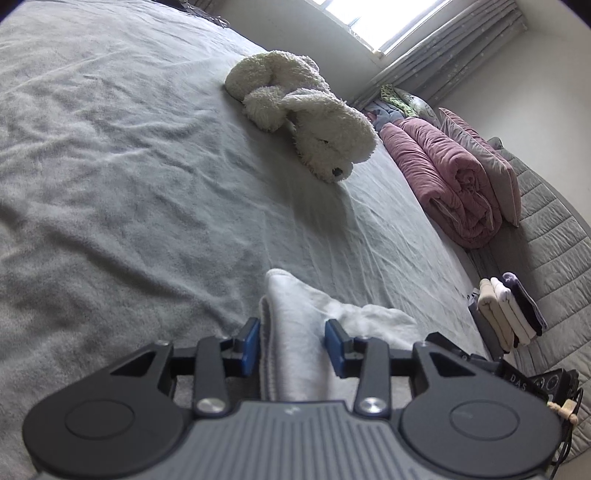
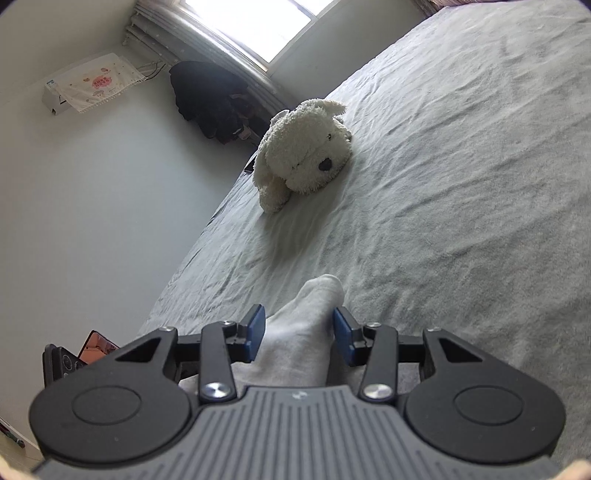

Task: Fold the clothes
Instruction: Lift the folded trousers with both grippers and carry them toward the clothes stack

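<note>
Grey, wrinkled bedding (image 1: 129,166) covers a wide bed that fills most of both wrist views, with a bright window (image 1: 384,18) and grey curtains (image 1: 454,51) seen beyond it. Near the far side of the bed a white plush dog (image 1: 306,122) is laid on its belly, well apart from both grippers. Along the bed's edge in the left wrist view a rolled pink quilt (image 1: 443,173) is set against a grey-pink pillow (image 1: 484,162), and nearer the camera a small stack of folded clothes (image 1: 509,314) in cream, white and dark purple is rested on a quilted grey cover (image 1: 554,258).

A folded white garment (image 1: 295,332) is found between the blue pads of the left gripper (image 1: 293,345). The left pad (image 1: 249,341) is seen against the garment's stitched edge, while the right pad (image 1: 336,345) is stood just off the cloth, so the jaws are held partly open and a firm grip cannot be confirmed. The garment's free end is spread on the bedding just ahead of the fingers.

In the right wrist view a pale grey-white bunch of cloth (image 2: 306,325) is seen rising between the pads of the right gripper (image 2: 301,334). Its jaws are held at a middling width, and both pads appear to be touched by the cloth; it cannot be told whether the cloth is pinched. A wall-mounted unit draped with a printed cloth (image 2: 92,83) and a dark hanging garment (image 2: 210,99) are visible on the pale wall.
</note>
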`<state>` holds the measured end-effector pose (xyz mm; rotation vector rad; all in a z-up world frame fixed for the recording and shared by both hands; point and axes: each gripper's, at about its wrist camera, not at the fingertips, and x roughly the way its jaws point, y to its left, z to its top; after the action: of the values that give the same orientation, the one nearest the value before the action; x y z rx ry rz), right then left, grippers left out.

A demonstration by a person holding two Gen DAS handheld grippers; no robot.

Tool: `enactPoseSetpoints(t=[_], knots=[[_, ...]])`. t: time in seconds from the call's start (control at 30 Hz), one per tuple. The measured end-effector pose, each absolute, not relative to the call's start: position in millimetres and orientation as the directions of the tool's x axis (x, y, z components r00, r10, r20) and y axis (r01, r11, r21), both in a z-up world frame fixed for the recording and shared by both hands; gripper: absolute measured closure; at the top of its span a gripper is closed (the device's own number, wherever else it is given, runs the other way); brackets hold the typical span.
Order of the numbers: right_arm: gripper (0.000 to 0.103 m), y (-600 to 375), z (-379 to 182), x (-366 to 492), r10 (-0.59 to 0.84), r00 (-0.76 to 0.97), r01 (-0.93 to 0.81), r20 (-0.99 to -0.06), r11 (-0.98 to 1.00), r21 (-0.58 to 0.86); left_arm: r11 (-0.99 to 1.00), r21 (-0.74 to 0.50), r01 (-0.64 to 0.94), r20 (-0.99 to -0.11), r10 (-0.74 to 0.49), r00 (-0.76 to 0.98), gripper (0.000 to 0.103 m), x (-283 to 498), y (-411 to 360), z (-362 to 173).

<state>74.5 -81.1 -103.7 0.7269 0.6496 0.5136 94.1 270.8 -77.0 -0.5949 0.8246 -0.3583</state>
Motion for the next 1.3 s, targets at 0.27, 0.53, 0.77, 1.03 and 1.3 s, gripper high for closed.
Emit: enactPoseSetpoints(t=[0.27, 0.53, 0.77, 1.03, 1.3], knots=[[0.057, -76.1, -113.1, 73.5, 0.675, 0.649, -0.174, -0.351, 0.580, 0.796, 0.769, -0.635, 0.071, -0.571, -0.529, 0.627, 0.066, 92.0, 269.6, -81.7], [0.059, -69.1, -110.1, 70.4, 0.667, 0.636, -0.166, -0.388, 0.609, 0.776, 0.808, -0.585, 0.073, -0.595, -0.488, 0.639, 0.066, 90.7, 261.9, -77.7], [0.061, -64.2, -108.7, 62.6, 0.641, 0.643, -0.131, -0.419, 0.631, 0.765, 0.794, -0.606, 0.039, -0.599, -0.488, 0.635, 0.066, 92.0, 263.7, -78.0], [0.082, -51.1, -106.6, 62.7, 0.585, 0.675, -0.083, -0.450, 0.666, 0.742, 0.777, -0.630, -0.001, -0.573, -0.464, 0.675, 0.081, 83.2, 261.6, -81.2], [0.085, -56.9, -69.0, 45.5, 0.551, 0.722, -0.152, -0.419, 0.716, 0.681, 0.760, -0.649, 0.014, -0.533, -0.469, 0.704, 0.087, 80.2, 241.0, -56.5]])
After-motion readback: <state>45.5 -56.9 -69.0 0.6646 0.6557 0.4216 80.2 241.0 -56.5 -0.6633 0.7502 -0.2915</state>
